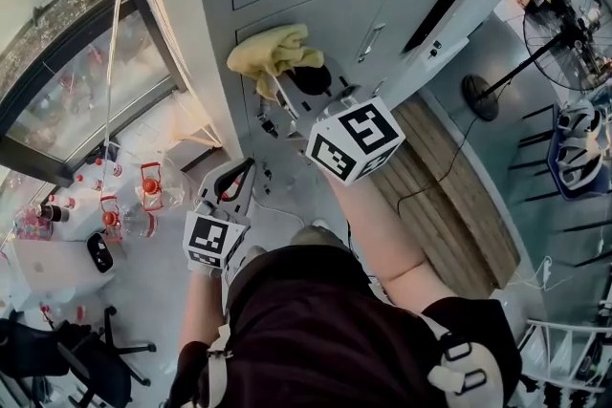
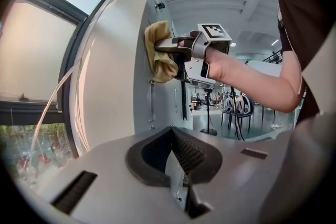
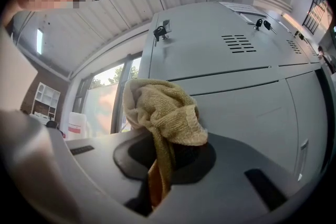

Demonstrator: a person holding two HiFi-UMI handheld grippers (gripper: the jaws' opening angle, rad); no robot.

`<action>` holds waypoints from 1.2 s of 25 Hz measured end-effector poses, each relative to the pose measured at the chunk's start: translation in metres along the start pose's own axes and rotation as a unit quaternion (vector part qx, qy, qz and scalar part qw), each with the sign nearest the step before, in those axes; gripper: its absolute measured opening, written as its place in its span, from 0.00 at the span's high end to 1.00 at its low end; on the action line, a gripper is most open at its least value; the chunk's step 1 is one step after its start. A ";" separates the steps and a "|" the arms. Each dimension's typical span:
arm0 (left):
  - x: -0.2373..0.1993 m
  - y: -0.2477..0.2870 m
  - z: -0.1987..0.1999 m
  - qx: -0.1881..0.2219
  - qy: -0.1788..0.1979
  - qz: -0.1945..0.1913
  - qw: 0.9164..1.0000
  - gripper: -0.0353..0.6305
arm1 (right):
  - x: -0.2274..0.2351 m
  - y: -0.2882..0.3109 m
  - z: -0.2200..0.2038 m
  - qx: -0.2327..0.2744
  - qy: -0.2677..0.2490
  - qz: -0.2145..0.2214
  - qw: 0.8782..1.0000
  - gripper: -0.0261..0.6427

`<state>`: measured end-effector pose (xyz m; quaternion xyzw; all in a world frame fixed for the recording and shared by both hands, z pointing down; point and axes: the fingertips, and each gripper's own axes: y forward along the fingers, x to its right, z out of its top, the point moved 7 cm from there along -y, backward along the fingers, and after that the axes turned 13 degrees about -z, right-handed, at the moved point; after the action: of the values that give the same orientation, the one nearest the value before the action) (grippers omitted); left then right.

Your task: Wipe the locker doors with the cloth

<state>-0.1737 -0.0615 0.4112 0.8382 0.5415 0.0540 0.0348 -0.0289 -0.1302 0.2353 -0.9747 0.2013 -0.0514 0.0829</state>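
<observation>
The person's dark shirt [image 1: 316, 330] fills the foreground. Below and left of the locker door [image 1: 354, 19], the left gripper [image 2: 173, 149] hangs idle, jaws together on nothing. On that door, the right gripper [image 1: 296, 91] is clamped on the yellow cloth [image 1: 273, 48], pressing it to the panel. This looks like mid-wipe, and the next move probably calls for a firm sweep across the unwiped metal. One cloth, two grippers.

Cloth [image 3: 164, 113]: yellow towelling, crumpled into a wad, pinched between the jaws of my right gripper [image 3: 160, 176], folds spilling over them. I see it pressed against the locker doors [image 3: 236, 81], near a seam between two. Doors: pale grey metal, upright; upper one has vent slots [image 3: 239, 43].
</observation>
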 end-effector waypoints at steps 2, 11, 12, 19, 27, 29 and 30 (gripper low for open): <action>0.002 0.011 0.002 -0.004 0.003 -0.002 1.000 0.94 | 0.009 0.000 -0.001 -0.004 0.002 0.005 1.000 0.88; 0.009 0.057 0.008 -0.007 -0.001 -0.001 1.000 0.94 | 0.049 -0.001 -0.006 -0.014 0.009 0.022 1.000 0.88; 0.011 0.062 0.009 -0.007 -0.001 0.000 1.000 0.94 | 0.053 -0.001 -0.006 -0.016 0.009 0.023 1.000 0.88; 0.019 0.093 0.011 -0.010 -0.003 0.006 1.000 0.94 | 0.092 -0.004 -0.003 -0.018 0.015 0.023 0.999 0.88; 0.026 0.122 0.012 -0.012 -0.006 0.023 1.000 0.93 | 0.135 -0.006 -0.001 -0.018 0.025 0.023 0.999 0.88; 0.028 0.128 0.012 -0.012 -0.008 0.026 1.000 0.94 | 0.144 -0.006 -0.001 -0.019 0.027 0.023 0.999 0.88; 0.029 0.132 0.012 -0.013 -0.008 0.027 1.000 0.94 | 0.149 -0.006 -0.002 -0.020 0.028 0.022 0.999 0.88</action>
<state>-0.0413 -0.0896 0.4164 0.8526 0.5175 0.0548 0.0487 0.1097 -0.1843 0.2480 -0.9695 0.2262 -0.0728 0.0594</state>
